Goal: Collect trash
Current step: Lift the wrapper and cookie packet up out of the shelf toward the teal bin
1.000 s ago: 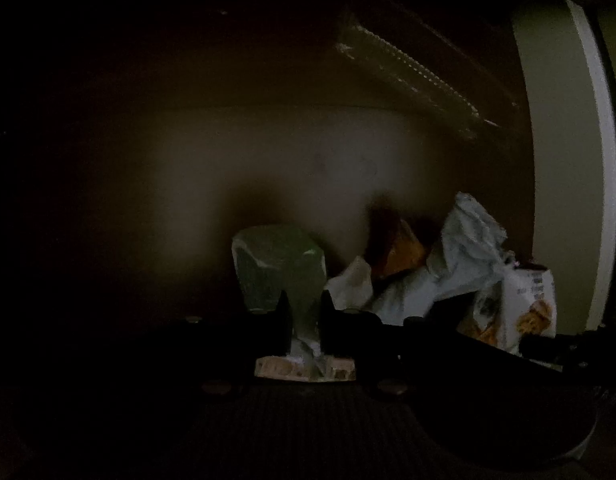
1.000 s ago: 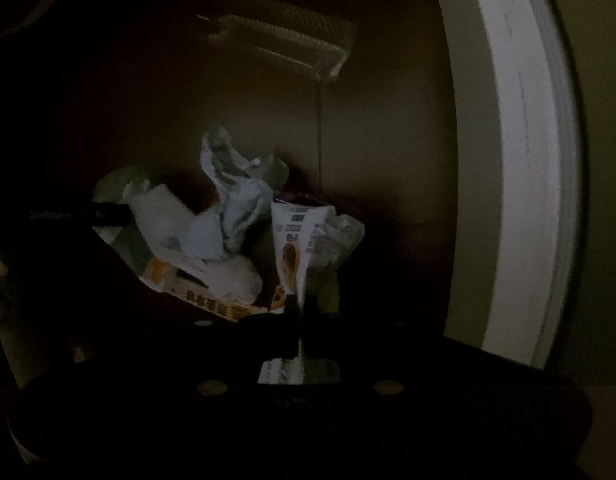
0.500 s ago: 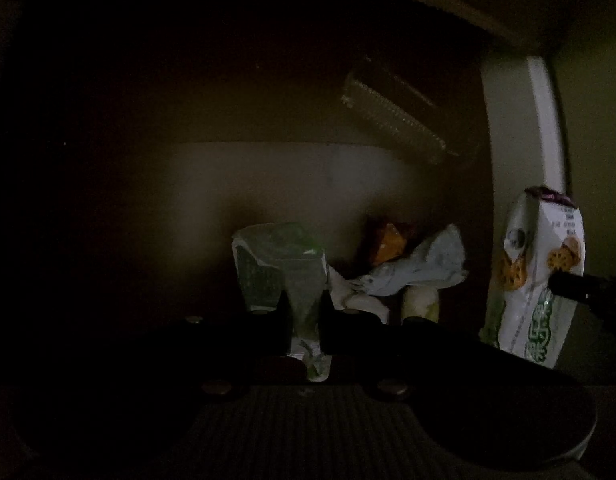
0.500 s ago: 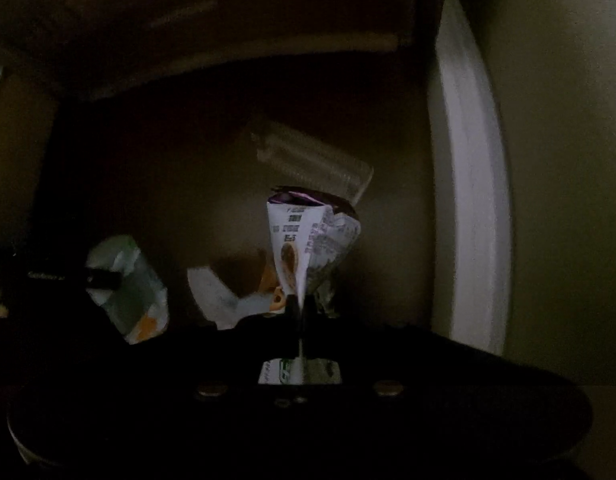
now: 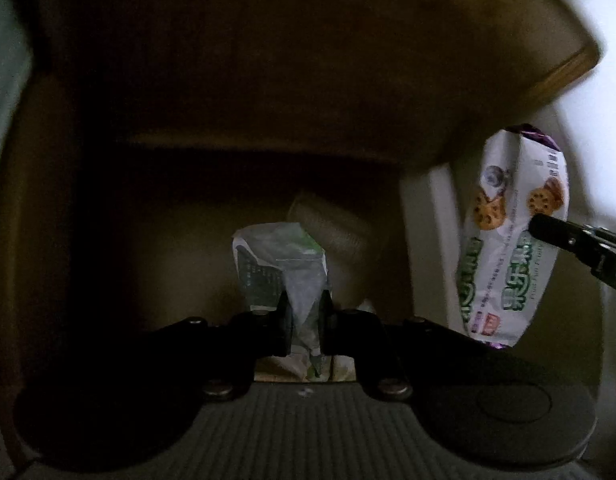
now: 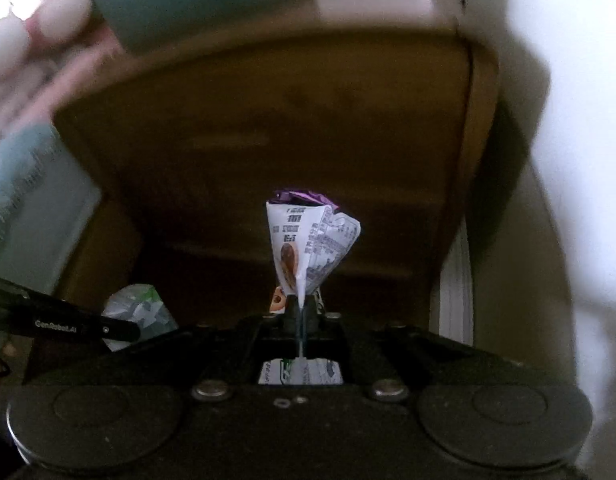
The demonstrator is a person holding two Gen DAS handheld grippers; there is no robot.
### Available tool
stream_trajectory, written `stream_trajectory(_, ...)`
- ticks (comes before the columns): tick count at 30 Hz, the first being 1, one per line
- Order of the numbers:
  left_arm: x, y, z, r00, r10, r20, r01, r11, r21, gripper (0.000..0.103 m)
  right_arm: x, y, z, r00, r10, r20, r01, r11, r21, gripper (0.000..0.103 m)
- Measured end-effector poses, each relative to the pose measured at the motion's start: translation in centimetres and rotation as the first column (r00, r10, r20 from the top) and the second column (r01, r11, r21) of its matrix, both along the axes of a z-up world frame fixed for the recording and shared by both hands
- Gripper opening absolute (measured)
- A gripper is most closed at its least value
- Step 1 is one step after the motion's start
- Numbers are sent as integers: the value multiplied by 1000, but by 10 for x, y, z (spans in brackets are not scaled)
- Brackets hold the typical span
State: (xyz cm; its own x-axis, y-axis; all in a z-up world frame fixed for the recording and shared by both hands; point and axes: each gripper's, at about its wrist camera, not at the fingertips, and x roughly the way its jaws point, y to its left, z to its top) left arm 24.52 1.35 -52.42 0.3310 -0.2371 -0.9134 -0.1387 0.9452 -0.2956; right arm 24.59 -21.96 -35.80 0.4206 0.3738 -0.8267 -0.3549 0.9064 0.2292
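My left gripper is shut on a crumpled green and white wrapper and holds it in front of a dark space under a wooden table. The same wrapper shows in the right wrist view beside the left gripper's finger. My right gripper is shut on a white cookie wrapper with a purple end. That cookie wrapper also shows at the right of the left wrist view, pinched by the right gripper's finger.
A clear plastic cup lies in the dark recess behind the green wrapper. The wooden table's underside spans above. A white wall and trim stand on the right. A teal box is at the left.
Both grippers have pulled back and up out of the dark space, each with its wrapper. The remaining trash pile has dropped out of view. The views are brighter.
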Motion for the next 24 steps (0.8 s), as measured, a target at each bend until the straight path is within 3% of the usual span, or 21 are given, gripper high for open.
stream_trajectory(4, -2, -1, 59, 990, -10, 143, 6, 1000, 31, 12, 0, 3, 50, 991, 8, 135, -13, 999, 40, 0)
stream_trajectory(10, -11, -1, 144, 944, -54, 324, 33, 997, 71, 12, -5, 3, 118, 949, 22, 316, -58, 993, 107, 0)
stream_trajectory(14, -24, 3, 198, 895, -88, 437, 46, 993, 107, 12, -11, 6, 160, 904, 31, 427, -93, 988, 125, 0)
stream_trajectory(17, -30, 4, 242, 844, -112, 525, 45, 989, 137, 12, -6, 10, 194, 860, 27, 510, -104, 987, 123, 0)
stream_trajectory(24, -31, 2, 331, 742, -136, 657, 25, 984, 175, 12, 6, 12, 268, 766, 5, 643, -98, 989, 109, 0)
